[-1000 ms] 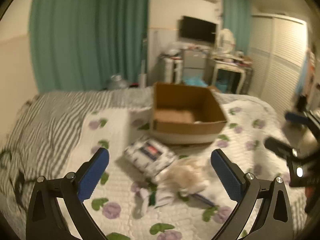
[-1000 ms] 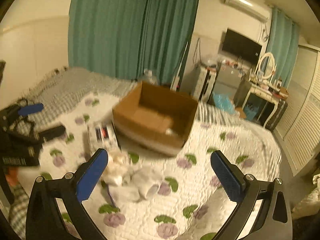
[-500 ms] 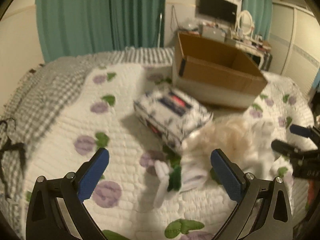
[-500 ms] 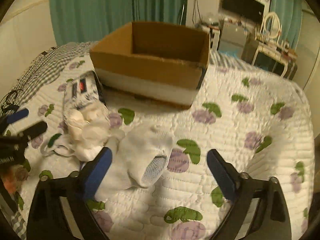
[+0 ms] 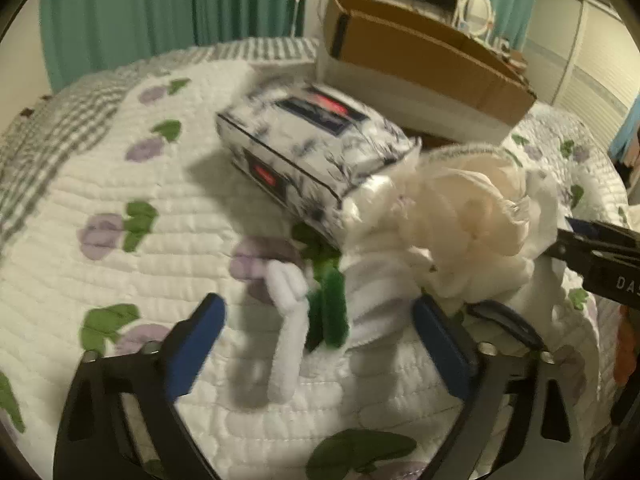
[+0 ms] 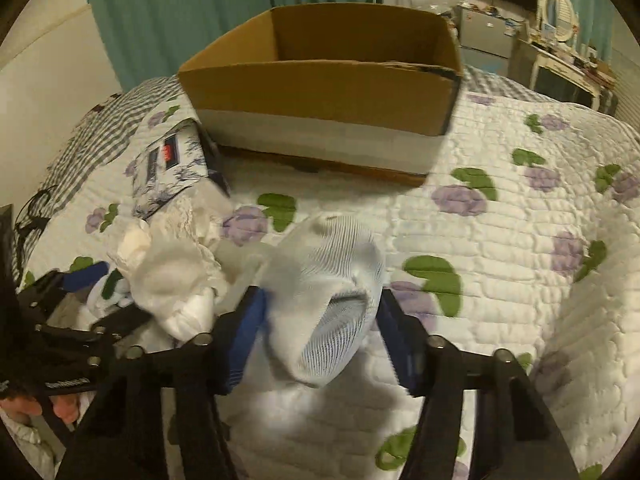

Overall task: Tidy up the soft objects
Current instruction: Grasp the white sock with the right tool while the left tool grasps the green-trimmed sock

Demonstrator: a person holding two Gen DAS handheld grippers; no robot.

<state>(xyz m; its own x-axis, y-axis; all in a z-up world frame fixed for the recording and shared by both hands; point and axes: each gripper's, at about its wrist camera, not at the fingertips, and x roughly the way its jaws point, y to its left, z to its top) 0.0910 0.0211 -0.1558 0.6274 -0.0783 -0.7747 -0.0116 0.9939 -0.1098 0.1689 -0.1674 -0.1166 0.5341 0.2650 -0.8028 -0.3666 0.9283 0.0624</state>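
Note:
A pile of soft things lies on the quilted bed: a white and green sock (image 5: pixel 316 308), a cream fluffy bundle (image 5: pixel 460 220) (image 6: pixel 168 272) and a white ribbed sock (image 6: pixel 328 292). My left gripper (image 5: pixel 316 344) is open, its fingers on either side of the white and green sock, low over the quilt. My right gripper (image 6: pixel 320 332) has its jaws close around the white ribbed sock; contact on both pads is unclear. A tissue pack (image 5: pixel 312 148) (image 6: pixel 176 164) lies beside the pile. An open cardboard box (image 6: pixel 328 80) (image 5: pixel 420 68) stands behind.
The quilt (image 6: pixel 500 240) has purple flowers and green leaves; a grey checked blanket (image 5: pixel 48 132) lies at the left. Green curtains, a TV and a dressing table stand beyond the bed. The right gripper shows at the right edge of the left wrist view (image 5: pixel 600 252).
Both grippers have dropped low toward the pile. The right jaws have narrowed around the white ribbed sock. The left fingers now straddle the white and green sock.

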